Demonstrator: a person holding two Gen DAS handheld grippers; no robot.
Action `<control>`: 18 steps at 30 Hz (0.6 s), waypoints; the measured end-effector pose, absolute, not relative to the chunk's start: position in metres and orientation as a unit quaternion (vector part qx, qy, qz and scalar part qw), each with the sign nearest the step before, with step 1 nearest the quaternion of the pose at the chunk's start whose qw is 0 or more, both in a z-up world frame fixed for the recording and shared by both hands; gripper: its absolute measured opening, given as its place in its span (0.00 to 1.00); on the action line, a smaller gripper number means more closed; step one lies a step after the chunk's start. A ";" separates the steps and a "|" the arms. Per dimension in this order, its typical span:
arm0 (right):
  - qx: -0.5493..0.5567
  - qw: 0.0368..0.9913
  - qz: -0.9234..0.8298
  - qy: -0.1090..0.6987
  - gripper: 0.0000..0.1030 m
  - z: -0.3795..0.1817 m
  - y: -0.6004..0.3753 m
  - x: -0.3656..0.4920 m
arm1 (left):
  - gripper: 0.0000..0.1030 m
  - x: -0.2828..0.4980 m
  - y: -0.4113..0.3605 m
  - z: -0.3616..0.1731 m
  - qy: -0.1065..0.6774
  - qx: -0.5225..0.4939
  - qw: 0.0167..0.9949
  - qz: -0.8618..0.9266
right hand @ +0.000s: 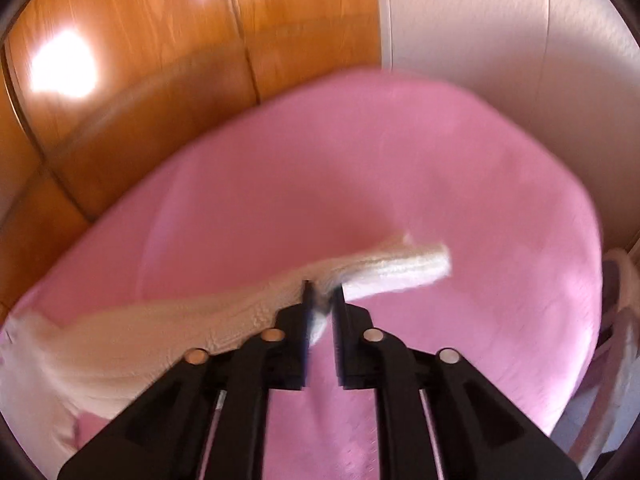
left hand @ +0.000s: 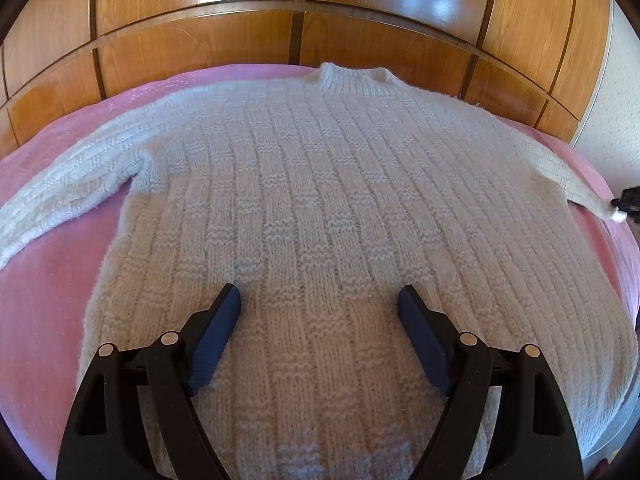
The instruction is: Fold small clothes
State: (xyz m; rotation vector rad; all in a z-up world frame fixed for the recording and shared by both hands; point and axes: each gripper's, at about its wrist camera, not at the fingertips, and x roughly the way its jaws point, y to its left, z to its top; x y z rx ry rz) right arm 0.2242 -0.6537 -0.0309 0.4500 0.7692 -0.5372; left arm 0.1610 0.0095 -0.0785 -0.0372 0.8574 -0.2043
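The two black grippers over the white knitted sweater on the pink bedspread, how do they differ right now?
The left gripper has its jaws spread wide, nothing between them; the right gripper has its jaws close together with the sleeve cuff between them.

The left gripper hangs over the middle of the white knitted sweater; the right gripper is out at the sleeve end, over the pink bedspread.

The left view is sharp; the right is blurred.

Both are black and point downward.

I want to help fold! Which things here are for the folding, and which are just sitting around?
For the folding:
- jumper, spread flat
- its sleeve, between the right gripper's fingers
- left gripper, open above the jumper
- pink bed cover, the folding surface

Just there:
- wooden headboard
- wall
- something pale at the bed's right edge, too blurred to name
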 end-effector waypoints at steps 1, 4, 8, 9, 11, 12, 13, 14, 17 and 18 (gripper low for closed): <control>0.229 0.867 -0.248 0.366 0.41 -0.031 -0.653 0.217 | 0.78 0.161 0.009 -0.079 0.415 -0.018 0.904 -0.099; 0.234 0.874 -0.206 0.372 0.41 -0.032 -0.625 0.209 | 0.78 0.161 0.009 -0.079 0.414 -0.018 0.905 -0.099; 0.235 0.891 -0.077 0.381 0.41 -0.022 -0.563 0.193 | 0.78 0.159 0.010 -0.078 0.413 -0.021 0.905 -0.100; 0.235 0.890 -0.030 0.390 0.41 -0.022 -0.541 0.188 | 0.78 0.159 0.010 -0.078 0.412 -0.022 0.905 -0.101; 0.231 0.883 0.038 0.407 0.41 -0.025 -0.502 0.181 | 0.78 0.158 0.011 -0.078 0.411 -0.022 0.906 -0.101; 0.230 0.875 0.076 0.420 0.41 -0.030 -0.478 0.178 | 0.78 0.158 0.010 -0.078 0.411 -0.023 0.906 -0.101; 0.229 0.866 0.105 0.433 0.41 -0.034 -0.459 0.177 | 0.78 0.158 0.010 -0.078 0.411 -0.024 0.906 -0.101; 0.226 0.860 0.121 0.442 0.41 -0.039 -0.447 0.175 | 0.78 0.157 0.011 -0.077 0.411 -0.025 0.906 -0.102; 0.178 0.840 0.131 0.496 0.35 -0.061 -0.402 0.164 | 0.78 0.157 0.012 -0.077 0.411 -0.030 0.905 -0.105; 0.163 0.842 0.135 0.496 0.16 -0.062 -0.393 0.158 | 0.78 0.157 0.013 -0.076 0.412 -0.032 0.904 -0.107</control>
